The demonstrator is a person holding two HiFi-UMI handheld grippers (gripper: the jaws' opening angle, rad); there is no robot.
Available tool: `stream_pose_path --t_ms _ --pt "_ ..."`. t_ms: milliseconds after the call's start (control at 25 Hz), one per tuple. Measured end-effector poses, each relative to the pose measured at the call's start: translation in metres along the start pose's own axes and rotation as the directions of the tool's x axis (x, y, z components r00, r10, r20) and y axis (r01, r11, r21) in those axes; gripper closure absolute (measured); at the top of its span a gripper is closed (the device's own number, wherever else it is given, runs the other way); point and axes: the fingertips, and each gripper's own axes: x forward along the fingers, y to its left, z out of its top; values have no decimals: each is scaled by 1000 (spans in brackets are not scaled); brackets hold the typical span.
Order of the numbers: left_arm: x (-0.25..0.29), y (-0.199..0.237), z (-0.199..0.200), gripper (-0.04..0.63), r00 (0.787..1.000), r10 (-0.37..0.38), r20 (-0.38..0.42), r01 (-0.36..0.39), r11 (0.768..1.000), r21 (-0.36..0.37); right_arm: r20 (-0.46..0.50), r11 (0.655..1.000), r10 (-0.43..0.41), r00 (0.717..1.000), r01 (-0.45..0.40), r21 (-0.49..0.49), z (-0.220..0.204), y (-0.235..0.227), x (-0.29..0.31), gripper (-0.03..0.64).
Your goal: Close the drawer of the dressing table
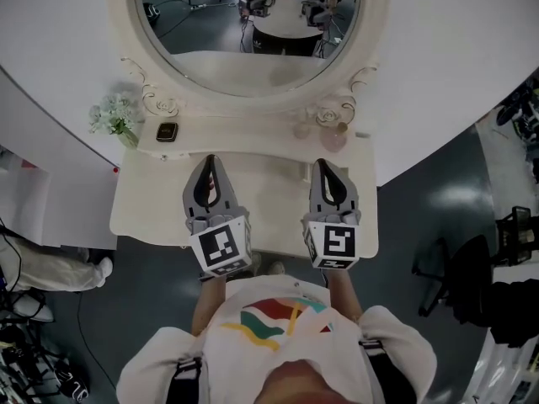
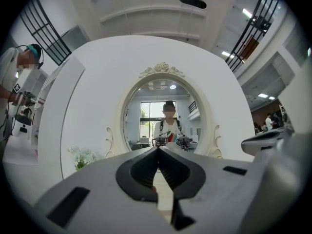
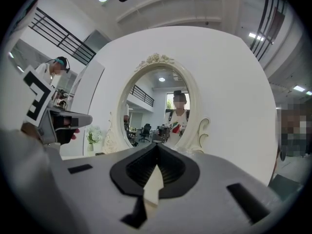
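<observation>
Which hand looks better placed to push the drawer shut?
Left, slightly: the left gripper sits nearer the table's middle, while the right gripper is near its edge. Both are shut and point at the mirror.

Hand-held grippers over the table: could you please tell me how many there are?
2: the left hand-held gripper over the table's left half, the right hand-held gripper over its right half. None seem hidden.

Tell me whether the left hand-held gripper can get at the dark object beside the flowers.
Likely yes: only bare tabletop lies between the left hand-held gripper and the dark object.
</observation>
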Motion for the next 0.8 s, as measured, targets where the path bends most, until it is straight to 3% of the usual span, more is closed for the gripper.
stream_pose_path --t_ms 480,640,800 --pt "13 -7 6 589 996 -92 18 93 995 -31 9 998 -68 998 68 17 3 -3 3 617" --pt "19 -28 3 590 988 -157 8 157 987 -31 10 993 -115 993 115 19 3 -15 -4 617" --pt "21 -64 -5 590 965 -263 -3 263 964 -31 -6 982 -186 982 187 26 -3 -32 -21 617"
